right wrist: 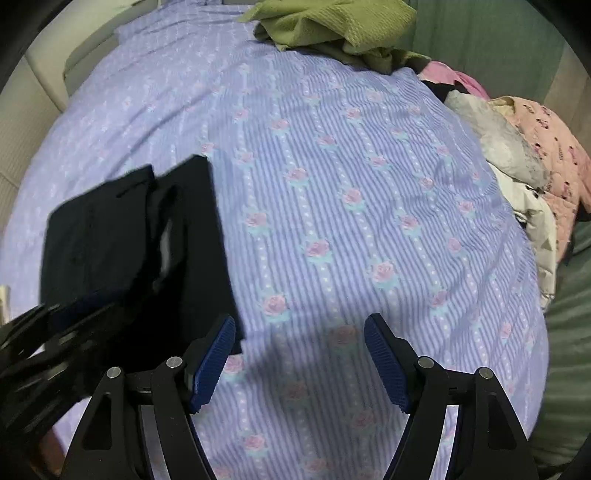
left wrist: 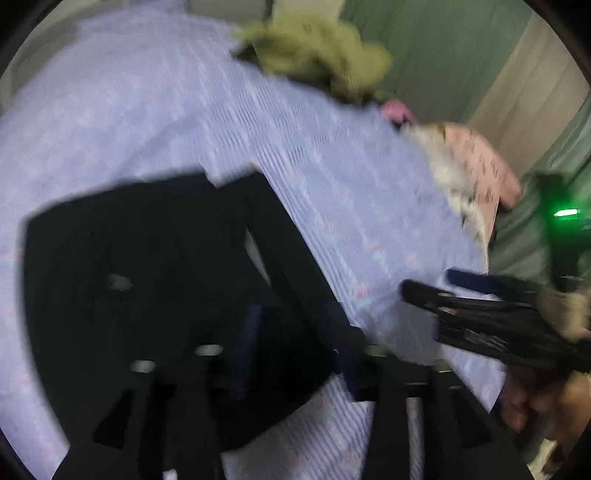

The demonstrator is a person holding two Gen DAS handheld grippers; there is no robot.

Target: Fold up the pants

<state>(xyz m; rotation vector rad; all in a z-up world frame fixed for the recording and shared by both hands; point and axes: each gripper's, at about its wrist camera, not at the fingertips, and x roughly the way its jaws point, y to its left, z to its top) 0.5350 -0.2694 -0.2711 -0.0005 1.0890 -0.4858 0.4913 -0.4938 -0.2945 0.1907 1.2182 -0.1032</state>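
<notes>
While the left wrist view is smeared by motion, the folded black fabric pants (left wrist: 147, 266) fill its lower left, directly under and ahead of the left black two-finger gripper (left wrist: 295, 354), whose dark blue pads overlap the cloth; whether it is clamped or slack I cannot tell. In the right wrist view the same pants (right wrist: 129, 243) lie at the left, just ahead of the left gripper (right wrist: 48, 332) entering from the lower-left corner. Their long axis runs from near to far, tilted slightly leftward, with the squared far edge pointing up the bed. To their right, the right black gripper (right wrist: 299, 354) with ribbed blue pads hangs with its jaws spread wide, holding nothing, its left pad just beside the pants' near corner. Everything rests on a lilac striped bedsheet (right wrist: 332, 184) printed with pink roses. Farther right sit a crumpled olive-green cloth (right wrist: 332, 26), a pink patterned quilt (right wrist: 554, 155), and a green curtain (left wrist: 443, 55).
</notes>
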